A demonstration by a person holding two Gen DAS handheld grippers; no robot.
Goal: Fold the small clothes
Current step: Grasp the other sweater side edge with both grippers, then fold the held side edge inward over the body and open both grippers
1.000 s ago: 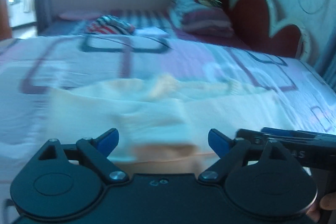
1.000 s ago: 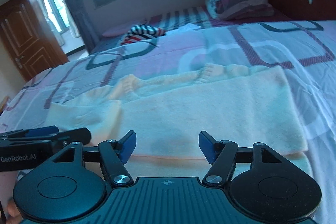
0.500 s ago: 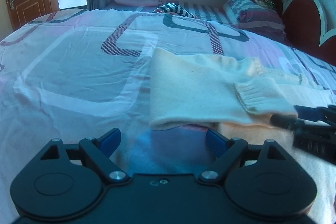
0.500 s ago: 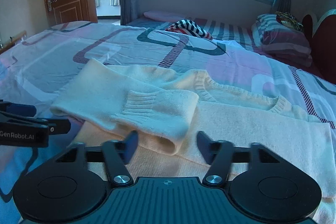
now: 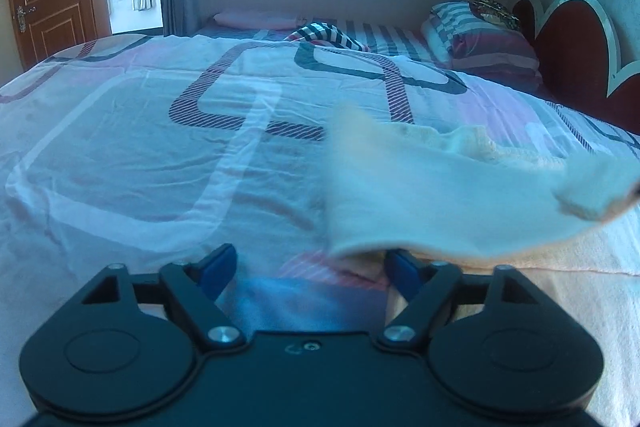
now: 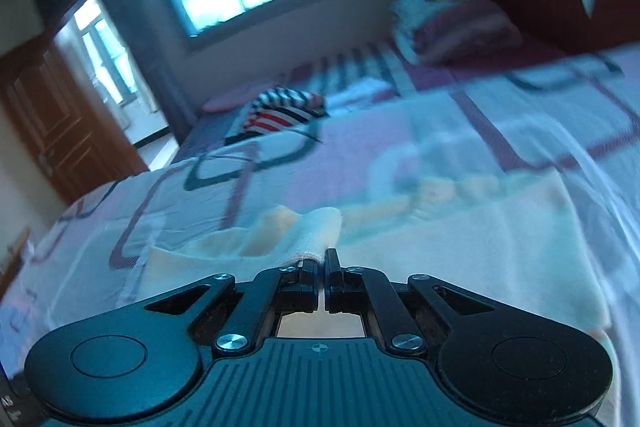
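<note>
Right gripper (image 6: pixel 322 255) clenched on the cream sweater's sleeve (image 6: pixel 316 231) just ahead; left gripper (image 5: pixel 308 263) released, closing beside the fold – thin pinch; could slip, undoing the fold.

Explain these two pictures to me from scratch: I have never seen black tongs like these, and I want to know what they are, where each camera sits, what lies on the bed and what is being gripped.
There is no robot arm here. A person holds a two-finger hand tool in each hand, and each tool carries a wide-angle camera that looks forward along its fingers, so the black shape at the bottom of each picture is the tool itself.

One picture comes from the left gripper. Its blue-tipped jaws stand apart and have just been closing a little, with only the patterned bedsheet between them.

The other comes from the right gripper. Its jaws have just closed and now pinch an edge of the cream sweater, lifting a fold.

The sweater lies spread on the bed. Farther back lie a striped garment and stacked pillows by the red headboard.
</note>
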